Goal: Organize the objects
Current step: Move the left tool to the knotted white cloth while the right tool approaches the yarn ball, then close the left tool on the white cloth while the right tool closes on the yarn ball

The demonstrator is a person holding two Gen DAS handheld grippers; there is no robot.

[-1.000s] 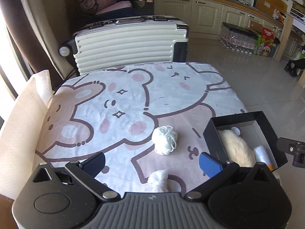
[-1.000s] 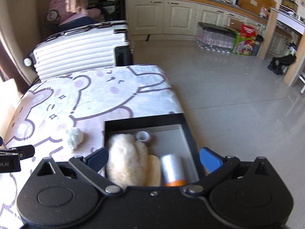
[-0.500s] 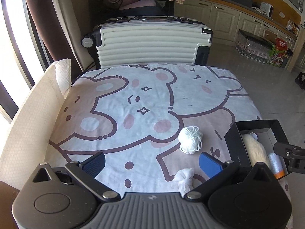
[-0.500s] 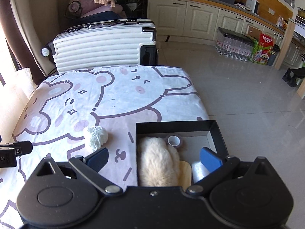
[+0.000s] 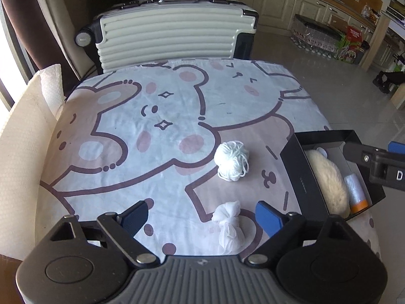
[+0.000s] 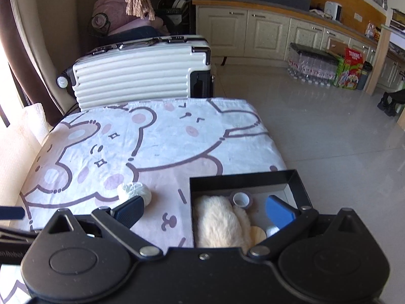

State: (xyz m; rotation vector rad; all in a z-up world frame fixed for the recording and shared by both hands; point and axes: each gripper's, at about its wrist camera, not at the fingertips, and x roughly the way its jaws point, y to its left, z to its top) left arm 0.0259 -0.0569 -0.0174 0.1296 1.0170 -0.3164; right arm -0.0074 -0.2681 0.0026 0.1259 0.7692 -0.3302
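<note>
A white yarn ball (image 5: 232,161) lies on the bear-print cloth, also in the right wrist view (image 6: 134,190). A small knotted white cloth bundle (image 5: 228,224) lies between my left gripper's fingers. My left gripper (image 5: 201,216) is open and empty above it. A black box (image 5: 302,177) at the table's right edge holds a cream fluffy item (image 5: 326,179), a clear roll with an orange end (image 5: 355,195) and a tape roll (image 6: 241,199). My right gripper (image 6: 203,211) is open and empty over the box's (image 6: 240,177) near left part.
A cream ribbed suitcase (image 5: 174,38) stands behind the table. A white padded sheet (image 5: 22,136) hangs along the table's left side. Tiled floor (image 6: 329,131) lies to the right, with kitchen cabinets and bottle packs beyond.
My left gripper has come lower and forward, so the cloth bundle now sits between its fingers. My right gripper has shifted left, and the box shows further right in its view.
</note>
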